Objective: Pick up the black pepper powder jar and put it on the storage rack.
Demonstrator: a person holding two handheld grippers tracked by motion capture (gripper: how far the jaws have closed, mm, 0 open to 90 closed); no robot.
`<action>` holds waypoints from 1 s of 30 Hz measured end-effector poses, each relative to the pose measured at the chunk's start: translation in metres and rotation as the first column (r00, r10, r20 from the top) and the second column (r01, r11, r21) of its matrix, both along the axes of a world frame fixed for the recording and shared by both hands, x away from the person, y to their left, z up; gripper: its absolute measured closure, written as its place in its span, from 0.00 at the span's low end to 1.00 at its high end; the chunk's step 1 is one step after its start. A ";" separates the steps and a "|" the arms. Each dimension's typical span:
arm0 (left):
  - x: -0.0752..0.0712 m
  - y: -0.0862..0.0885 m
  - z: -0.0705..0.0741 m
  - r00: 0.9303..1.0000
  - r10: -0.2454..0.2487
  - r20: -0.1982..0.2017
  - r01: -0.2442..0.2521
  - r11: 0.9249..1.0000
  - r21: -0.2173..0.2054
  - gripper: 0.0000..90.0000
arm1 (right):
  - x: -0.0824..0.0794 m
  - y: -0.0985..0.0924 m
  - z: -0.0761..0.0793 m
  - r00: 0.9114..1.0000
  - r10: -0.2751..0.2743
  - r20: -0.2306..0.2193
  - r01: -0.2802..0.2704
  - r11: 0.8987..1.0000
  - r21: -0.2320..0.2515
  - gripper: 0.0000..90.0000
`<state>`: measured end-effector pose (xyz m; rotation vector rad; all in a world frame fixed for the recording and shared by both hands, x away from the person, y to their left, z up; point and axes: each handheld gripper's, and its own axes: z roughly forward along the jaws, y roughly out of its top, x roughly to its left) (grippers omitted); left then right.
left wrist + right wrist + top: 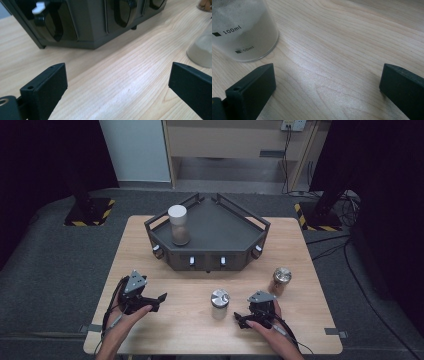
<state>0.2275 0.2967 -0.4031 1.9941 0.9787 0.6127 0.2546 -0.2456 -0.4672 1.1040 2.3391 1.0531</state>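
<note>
Right gripper view: clear steel-capped powder jar upright, axis vertical, just beyond left jaw; both grippers' jaws spread, empty.

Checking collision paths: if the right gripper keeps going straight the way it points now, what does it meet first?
Likely bare table: the right gripper, jaws open, points just past the near jar, which might be clipped.

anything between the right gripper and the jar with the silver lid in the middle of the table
Nothing: in the high view only bare wood separates the right gripper from the jar. The right gripper view shows the jar just beyond its open jaws.
</note>
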 end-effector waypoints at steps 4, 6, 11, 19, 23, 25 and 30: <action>-0.003 0.001 -0.008 1.000 0.004 -0.018 -0.005 1.000 -0.004 0.01 | 0.000 0.000 0.000 1.000 0.000 0.000 0.000 1.000 0.000 0.01; -0.004 0.001 -0.011 1.000 0.003 -0.026 -0.003 1.000 0.004 0.01 | 0.000 0.000 0.000 1.000 0.000 0.000 0.000 1.000 0.000 0.01; -0.007 0.001 -0.017 0.999 0.011 -0.043 -0.011 1.000 0.012 0.01 | 0.000 0.000 0.000 1.000 0.000 0.000 0.000 1.000 0.000 0.01; -0.008 0.000 -0.027 0.997 0.020 -0.079 -0.018 0.999 0.032 0.01 | 0.000 0.000 0.000 1.000 0.000 0.000 0.000 1.000 0.000 0.01; -0.011 0.001 -0.031 0.995 0.039 -0.093 -0.036 0.999 0.032 0.01 | 0.000 0.000 0.000 1.000 0.000 0.000 0.000 1.000 0.000 0.01; -0.012 0.001 -0.032 0.994 0.044 -0.102 -0.041 0.998 0.040 0.01 | 0.000 0.000 0.000 1.000 0.000 0.000 0.000 1.000 0.000 0.01; -0.011 -0.001 -0.039 0.987 0.077 -0.139 -0.070 0.996 0.052 0.01 | 0.000 0.000 0.000 1.000 0.000 0.000 0.000 1.000 0.000 0.01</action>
